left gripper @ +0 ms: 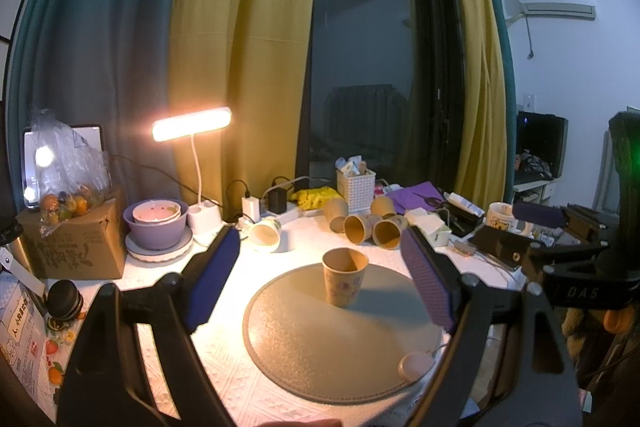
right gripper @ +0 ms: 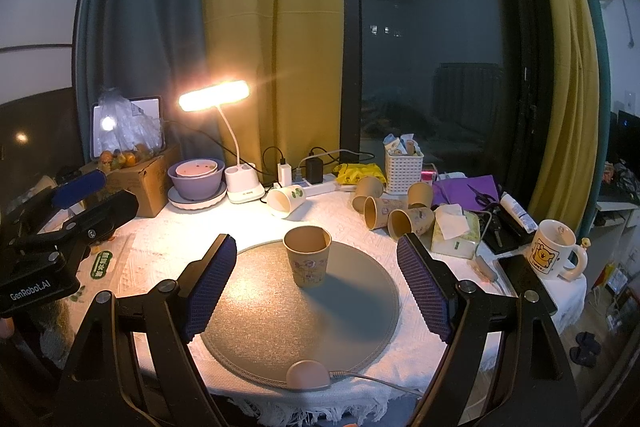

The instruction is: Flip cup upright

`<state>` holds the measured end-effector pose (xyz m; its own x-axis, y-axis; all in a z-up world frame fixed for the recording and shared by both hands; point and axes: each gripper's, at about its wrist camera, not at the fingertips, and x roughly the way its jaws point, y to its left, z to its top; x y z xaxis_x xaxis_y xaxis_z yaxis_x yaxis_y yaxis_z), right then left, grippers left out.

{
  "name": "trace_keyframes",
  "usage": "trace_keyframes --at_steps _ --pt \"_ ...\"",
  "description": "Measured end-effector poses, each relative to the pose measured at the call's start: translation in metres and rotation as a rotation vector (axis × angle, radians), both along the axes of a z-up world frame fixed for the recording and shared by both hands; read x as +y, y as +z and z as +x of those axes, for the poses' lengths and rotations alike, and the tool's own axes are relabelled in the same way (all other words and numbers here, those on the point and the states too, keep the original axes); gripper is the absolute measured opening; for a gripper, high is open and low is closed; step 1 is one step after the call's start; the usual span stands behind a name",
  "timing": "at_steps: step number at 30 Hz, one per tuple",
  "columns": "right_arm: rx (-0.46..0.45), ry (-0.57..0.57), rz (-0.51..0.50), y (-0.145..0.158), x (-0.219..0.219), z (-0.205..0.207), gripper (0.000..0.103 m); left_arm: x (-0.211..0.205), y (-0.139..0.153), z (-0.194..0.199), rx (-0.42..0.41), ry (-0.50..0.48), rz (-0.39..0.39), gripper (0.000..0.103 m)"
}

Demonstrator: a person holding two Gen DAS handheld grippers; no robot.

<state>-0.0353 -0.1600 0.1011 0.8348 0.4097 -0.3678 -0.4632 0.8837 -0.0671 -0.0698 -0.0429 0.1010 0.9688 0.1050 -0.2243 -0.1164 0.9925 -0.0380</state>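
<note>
Left tool (right gripper: 60, 227) reads "GenRobot.AI"; right tool (left gripper: 576, 267), "DAS".

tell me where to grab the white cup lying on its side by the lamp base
Grip the white cup across its side wall, midway along the body. It lies on its side, mouth toward the camera and leftward, so bring the right tool down from above, fingers straddling the round wall, clear of the lamp base.

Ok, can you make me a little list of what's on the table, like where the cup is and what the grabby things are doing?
cup: upright, mouth up, standing on the mat
mat: round, grey, on the white cloth
left tool: open, holding nothing
right tool: open, holding nothing, cup beyond its fingers
other cups: a bunch lying on their sides behind the mat
white cup: on its side near the lamp
lamp: on
mug: upright, at the right
</note>
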Motion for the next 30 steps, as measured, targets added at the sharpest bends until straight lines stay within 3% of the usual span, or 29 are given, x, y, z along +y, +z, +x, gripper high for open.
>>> trace_keyframes --at_steps 30 --pt "0.002 -0.001 0.001 0.0003 0.0005 0.0005 0.085 -0.0013 -0.001 0.0001 0.002 0.0 -0.001 0.083"
